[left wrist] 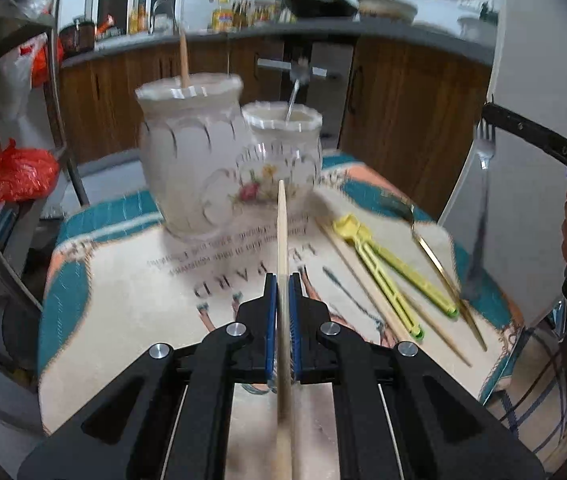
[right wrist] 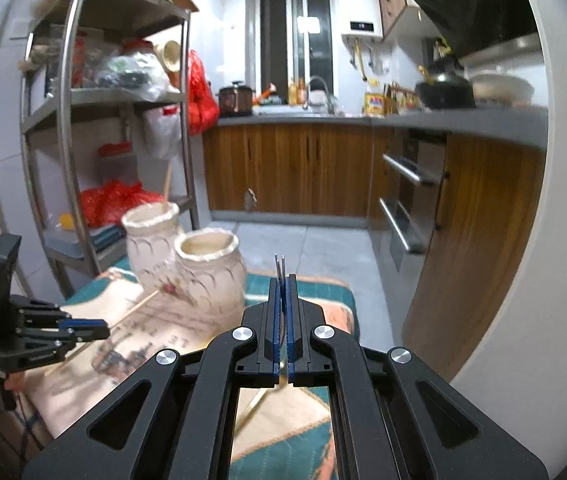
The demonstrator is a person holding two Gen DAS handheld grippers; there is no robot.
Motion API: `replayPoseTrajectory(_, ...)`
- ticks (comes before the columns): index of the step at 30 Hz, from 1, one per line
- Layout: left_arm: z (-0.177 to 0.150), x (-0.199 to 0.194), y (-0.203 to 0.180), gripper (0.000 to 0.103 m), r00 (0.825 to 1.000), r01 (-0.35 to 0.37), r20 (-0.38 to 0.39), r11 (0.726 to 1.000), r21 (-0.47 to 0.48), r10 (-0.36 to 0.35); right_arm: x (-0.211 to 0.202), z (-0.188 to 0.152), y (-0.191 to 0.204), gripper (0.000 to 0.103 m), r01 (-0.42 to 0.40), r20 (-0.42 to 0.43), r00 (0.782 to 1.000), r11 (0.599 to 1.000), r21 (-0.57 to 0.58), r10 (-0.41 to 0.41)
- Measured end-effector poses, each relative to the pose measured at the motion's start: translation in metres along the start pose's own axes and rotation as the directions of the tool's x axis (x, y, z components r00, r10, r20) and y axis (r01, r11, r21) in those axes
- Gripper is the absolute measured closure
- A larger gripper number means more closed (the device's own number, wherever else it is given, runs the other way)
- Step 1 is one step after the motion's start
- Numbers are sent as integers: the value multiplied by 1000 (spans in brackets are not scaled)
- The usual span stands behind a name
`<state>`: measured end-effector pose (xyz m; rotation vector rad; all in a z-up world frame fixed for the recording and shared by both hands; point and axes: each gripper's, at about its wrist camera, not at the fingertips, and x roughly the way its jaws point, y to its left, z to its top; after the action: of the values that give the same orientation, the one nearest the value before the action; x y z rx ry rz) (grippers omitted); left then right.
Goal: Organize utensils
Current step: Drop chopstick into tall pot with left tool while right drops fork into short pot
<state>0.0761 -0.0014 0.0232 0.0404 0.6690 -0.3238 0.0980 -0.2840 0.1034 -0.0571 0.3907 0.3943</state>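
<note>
Two white ceramic jars stand on a printed cloth (left wrist: 123, 280): the larger jar (left wrist: 189, 160) holds a wooden chopstick, the smaller jar (left wrist: 283, 152) a metal utensil. My left gripper (left wrist: 282, 280) is shut on a wooden chopstick (left wrist: 282, 232) that points toward the jars. My right gripper (right wrist: 282, 280) is shut on a metal fork (right wrist: 280, 266), tines up, to the right of the jars (right wrist: 211, 276); the fork also shows in the left wrist view (left wrist: 485, 148). On the cloth lie a loose chopstick (left wrist: 363, 280), yellow-green training chopsticks (left wrist: 387, 272) and a gold-handled spoon (left wrist: 435, 264).
A metal shelf rack (right wrist: 71, 120) with red bags stands left of the table. Wooden kitchen cabinets (right wrist: 295, 168) and a counter are behind. A tiled floor lies beyond the table's far edge.
</note>
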Motion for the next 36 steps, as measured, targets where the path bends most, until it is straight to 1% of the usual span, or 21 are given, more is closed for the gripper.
replayPoseTrajectory(4,3,-16,9,97,993,1,117,1000,-7,0,-9,15,16,100,24,55,998,999,-43,-21)
replayPoseTrajectory(6,5,-22,16,97,984,8,176,1000,-23,-4,-9,23,23,100,31,75,997,998,-49,-27)
replayPoseTrajectory(8,11,-26,21,97,974,-2,224,1000,-28,8,-5,28,30,100,32,80,996,998,-54,-27)
replayPoseTrajectory(14,50,-39,42,97,943,17,332,998,-54,2,12,51,46,100,26,90,996,998,-64,-20)
replayPoseTrajectory(17,71,-41,55,97,929,29,370,997,-73,0,20,63,50,100,27,108,994,998,-61,-20)
replayPoseTrajectory(21,101,-38,72,97,909,58,416,993,-102,-10,31,81,50,100,55,148,988,998,-43,-49)
replayPoseTrajectory(24,123,-26,83,97,904,91,426,987,-134,-26,41,95,47,100,69,171,983,998,-14,-65)
replayPoseTrajectory(27,142,-13,87,97,904,98,427,985,-144,-27,51,107,42,100,74,186,980,997,12,-75)
replayPoseTrajectory(30,156,1,86,97,899,89,437,986,-140,-20,61,117,38,100,105,207,972,994,29,-109)
replayPoseTrajectory(32,161,10,84,97,892,80,452,987,-140,-8,68,121,36,100,131,219,966,991,35,-135)
replayPoseTrajectory(36,162,30,82,97,875,23,481,986,-166,60,81,120,36,100,177,234,955,984,35,-181)
